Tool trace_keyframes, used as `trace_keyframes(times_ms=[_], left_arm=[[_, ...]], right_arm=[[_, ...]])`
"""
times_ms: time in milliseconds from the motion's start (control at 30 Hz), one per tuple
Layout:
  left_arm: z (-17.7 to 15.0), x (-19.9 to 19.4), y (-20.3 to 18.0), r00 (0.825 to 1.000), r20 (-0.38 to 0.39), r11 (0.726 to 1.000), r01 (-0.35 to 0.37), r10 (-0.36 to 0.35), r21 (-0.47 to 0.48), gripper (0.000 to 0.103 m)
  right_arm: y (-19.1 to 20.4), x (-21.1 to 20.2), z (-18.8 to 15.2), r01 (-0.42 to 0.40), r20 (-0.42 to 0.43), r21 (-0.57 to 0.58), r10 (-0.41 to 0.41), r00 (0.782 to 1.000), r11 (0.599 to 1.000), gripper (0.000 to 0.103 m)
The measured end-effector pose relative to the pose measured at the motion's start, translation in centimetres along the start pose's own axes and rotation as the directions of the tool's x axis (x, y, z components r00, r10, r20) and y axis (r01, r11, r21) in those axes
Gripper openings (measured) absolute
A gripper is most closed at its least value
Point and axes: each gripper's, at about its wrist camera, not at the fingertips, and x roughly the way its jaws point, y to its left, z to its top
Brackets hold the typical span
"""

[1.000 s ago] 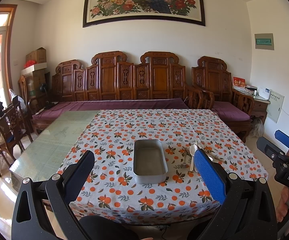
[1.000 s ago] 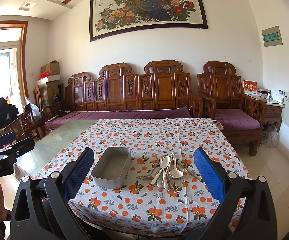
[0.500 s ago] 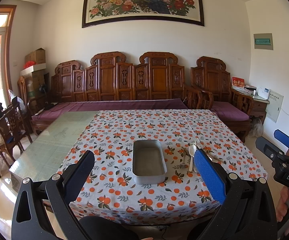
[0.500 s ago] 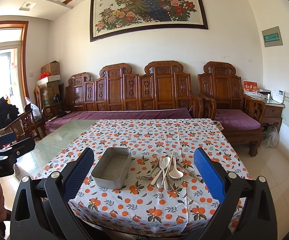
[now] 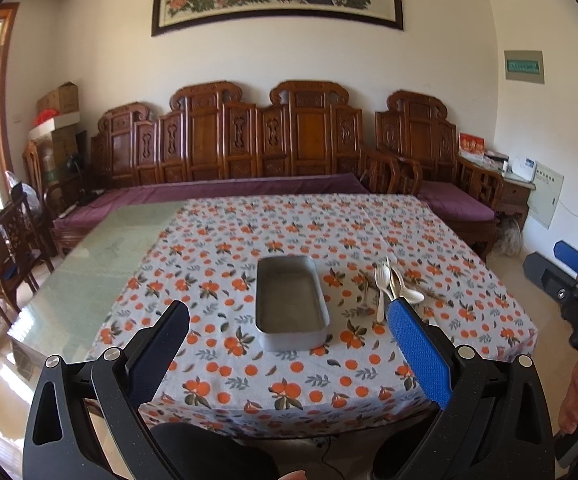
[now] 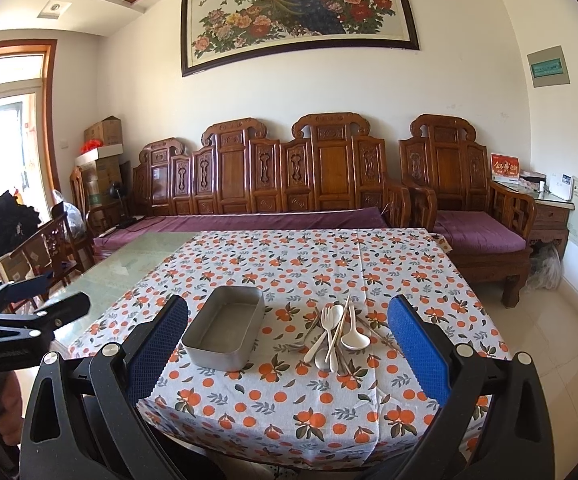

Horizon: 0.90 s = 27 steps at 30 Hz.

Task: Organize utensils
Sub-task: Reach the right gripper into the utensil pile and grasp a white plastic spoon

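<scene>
An empty grey metal tin point(image 5: 291, 304) point(image 6: 225, 330) sits on the orange-patterned tablecloth point(image 5: 289, 232) point(image 6: 317, 264). Just right of it lies a heap of utensils point(image 5: 391, 286) point(image 6: 337, 336): pale spoons, a fork and chopsticks. My left gripper point(image 5: 289, 344) hovers open before the table's near edge, in line with the tin. My right gripper point(image 6: 289, 340) is also open, short of the table, with tin and utensils between its blue pads point(image 6: 419, 354). Neither holds anything.
Bare green glass table top point(image 5: 101, 264) extends left of the cloth. A carved wooden bench with purple cushions point(image 6: 249, 222) stands behind the table, an armchair point(image 6: 473, 220) at back right, wooden chairs point(image 5: 5, 248) at left. The other gripper shows at each view's edge.
Both views have tilted slightly down and moved a little nearer the table. Tin and utensils lie where they were; both grippers stay open.
</scene>
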Motion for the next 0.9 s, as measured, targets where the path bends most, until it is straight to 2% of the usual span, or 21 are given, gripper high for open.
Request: trace_keyframes(times_ms=[67, 233, 400, 567, 733, 900], left_arm=[[-0.3, 1.3, 0.1, 0.999, -0.026, 1.000, 0.025, -0.025, -0.007, 0.096], [-1.4, 4.2, 0.5, 0.997, -0.077, 1.000, 0.016, -0.017, -0.002, 0.096], [-2.0, 6.6, 0.9, 0.993, -0.113, 1.000, 0.031, -0.031, 0.000, 0.096], [-2.1, 8.6, 0.7, 0.990, -0.137, 0.999, 0.043, -0.039, 0.019, 0.096], [-2.0, 10.9, 0.3, 0.984, -0.171, 0.997, 0.066, -0.058, 0.046, 0.096], [-2.1, 13.4, -0.3, 0.973, -0.215, 0.993, 0.100, -0.085, 0.061, 0.096]], right_arm=[[-0.2, 0.6, -0.2, -0.007, -0.012, 0.002, 0.007, 1.000, 1.000, 0.100], [-1.2, 2.9, -1.2, -0.011, -0.046, -0.006, 0.010, 0.999, 1.000, 0.100], [-2.7, 6.2, -2.3, 0.001, -0.103, -0.006, -0.002, 0.995, 1.000, 0.089], [-4.4, 9.7, -3.3, 0.015, -0.149, -0.004, -0.016, 0.989, 1.000, 0.087], [-5.9, 13.2, -3.8, 0.016, -0.192, -0.009, -0.018, 0.981, 1.000, 0.077], [-7.5, 17.4, -4.3, 0.001, -0.248, -0.015, -0.005, 0.969, 1.000, 0.062]])
